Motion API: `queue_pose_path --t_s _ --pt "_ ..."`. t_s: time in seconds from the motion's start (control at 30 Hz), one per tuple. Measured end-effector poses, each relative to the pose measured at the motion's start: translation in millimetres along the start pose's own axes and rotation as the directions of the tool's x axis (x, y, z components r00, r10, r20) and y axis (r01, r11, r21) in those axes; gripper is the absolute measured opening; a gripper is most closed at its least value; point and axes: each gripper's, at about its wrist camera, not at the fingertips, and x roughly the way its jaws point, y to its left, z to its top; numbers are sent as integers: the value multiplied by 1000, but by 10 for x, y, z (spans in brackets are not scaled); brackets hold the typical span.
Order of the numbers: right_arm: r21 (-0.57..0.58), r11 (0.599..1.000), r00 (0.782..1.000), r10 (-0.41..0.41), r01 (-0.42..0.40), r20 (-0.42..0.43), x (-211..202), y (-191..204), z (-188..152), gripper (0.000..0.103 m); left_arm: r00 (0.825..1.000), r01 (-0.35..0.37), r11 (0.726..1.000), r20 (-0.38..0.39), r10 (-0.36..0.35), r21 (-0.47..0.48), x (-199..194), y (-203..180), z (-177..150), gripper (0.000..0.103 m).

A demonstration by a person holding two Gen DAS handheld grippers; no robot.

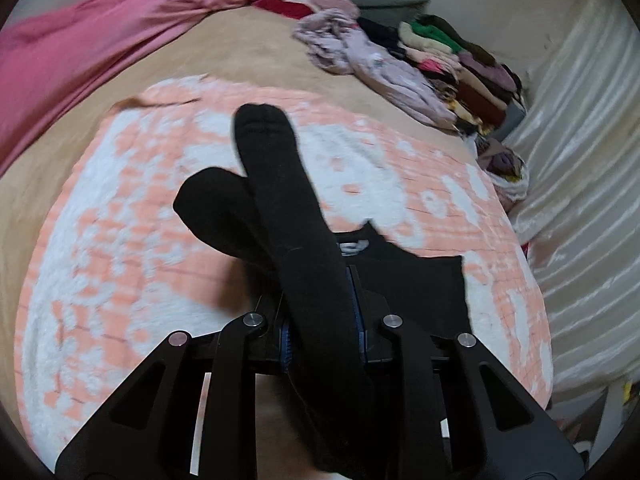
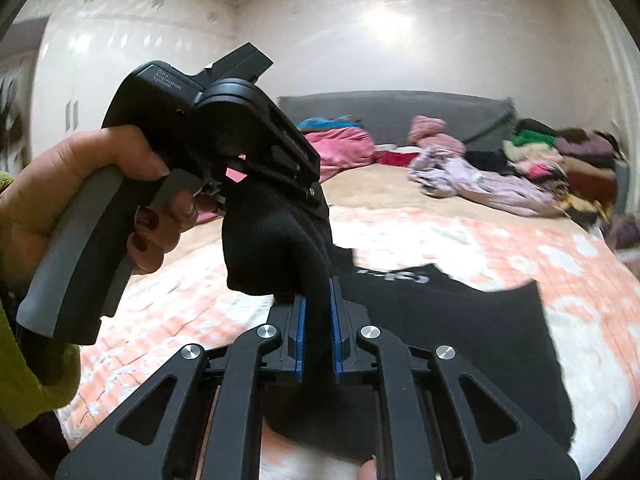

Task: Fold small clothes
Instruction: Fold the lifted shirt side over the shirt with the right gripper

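Socks, left view: black socks (image 1: 280, 184) held up over a bed (image 1: 248, 52), two toes fanned out toward the far side.
Left gripper: left gripper (image 1: 320, 312) narrowed onto the sock legs, blue pads pressing the fabric on both sides.
Open room, left view: peach-and-white blanket (image 1: 120, 240) lies bare to the left and ahead of the socks; tan cover beyond it is free up to a pink quilt (image 1: 80, 40) along the far-left edge.
Edges, left view: clothes pile (image 1: 452, 68) lines the far-right edge of the bed; a white pleated curtain (image 1: 580, 140) hangs just beyond it. A black garment (image 1: 420, 280) lies flat on the blanket just right of the gripper.
Socks, right view: the socks (image 2: 276, 248) stretch between both grippers, off the blanket (image 2: 500, 240).
Right gripper: right gripper (image 2: 318, 320) nearly closed, blue pads clamped on the lower end of the socks.
Left gripper, right view: the left gripper (image 2: 316, 196) is held by a hand (image 2: 80, 184) in a green sleeve, its tip buried in the upper end.
Edges, right view: the black garment (image 2: 460, 328) fills the blanket to the right; a grey headboard (image 2: 400, 112) and the clothes pile (image 2: 552, 156) close the far side.
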Motion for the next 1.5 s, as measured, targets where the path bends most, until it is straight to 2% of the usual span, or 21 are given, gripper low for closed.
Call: queue_pose_path --t_s 0.1,0.43,0.47,0.5,0.53,0.57,0.6,0.7,0.77,0.83,0.87,0.93,0.97,1.07,1.13,1.2,1.23,1.33,1.4,1.43,1.5 --pt "64 997 1000 -30 30 -7 -111 -227 -60 8 1000 -6 998 -19 8 67 167 -444 8 16" --pt "207 968 989 -129 143 -78 -382 -862 -409 8 995 23 983 -103 -5 181 842 -1360 -232 18" --pt "229 961 986 -137 156 -98 -378 -930 -447 8 994 39 981 -106 -19 190 898 -1424 -259 21" --pt "250 955 984 -134 160 -118 -367 -988 -477 8 991 72 978 -124 -48 194 982 -1474 -297 38" --pt "300 939 978 -125 170 -165 -331 -1096 -542 9 987 98 977 -141 -72 190 1021 -1483 -320 59" --pt "331 927 974 -121 179 -189 -313 -1143 -591 11 981 139 976 -155 -114 166 1042 -1453 -351 66" --pt "387 904 969 -100 184 -227 -289 -1253 -666 12 977 175 975 -144 -156 133 1014 -1389 -376 68" --pt "506 850 968 -18 147 -250 -295 -1446 -818 15 974 222 972 -67 -218 71 804 -1133 -405 66" --pt "513 848 969 -7 137 -249 -389 -1460 -838 15 987 162 984 4 -163 73 622 -957 -435 63" --pt "486 859 969 -42 159 -243 -526 -1440 -791 18 997 40 996 63 -45 76 482 -750 -494 55" --pt "474 864 970 -64 172 -235 -591 -1449 -758 19 997 -12 997 78 6 73 435 -629 -541 54" --pt "455 870 973 -107 192 -207 -705 -1500 -648 19 993 -70 995 103 62 77 387 -501 -626 54" --pt "442 874 973 -128 203 -194 -749 -1514 -574 20 990 -89 993 117 79 82 370 -447 -686 54" --pt "379 900 972 -155 212 -177 -709 -1592 -271 22 991 -87 990 110 75 108 404 -380 -818 54" --pt "332 922 969 -132 198 -211 -534 -1661 -120 30 992 -81 986 105 66 144 477 -402 -935 54" --pt "315 935 967 -87 161 -238 -384 -1613 -14 32 990 -93 982 122 74 164 509 -404 -1024 54" --pt "305 943 960 -48 135 -276 -260 -1619 22 34 990 -90 982 126 69 164 499 -394 -1029 54" --pt "303 945 925 -1 125 -379 95 -1657 7 34 992 -61 985 122 41 164 457 -348 -1035 54" --pt "339 935 904 51 106 -425 283 -1664 -56 35 991 -60 983 126 38 172 428 -346 -1047 55" --pt "357 928 890 70 107 -450 367 -1671 -106 39 992 -52 984 125 30 171 421 -335 -1064 55" --pt "382 918 880 89 110 -467 465 -1700 -174 41 992 -42 985 123 21 169 422 -322 -1077 55"
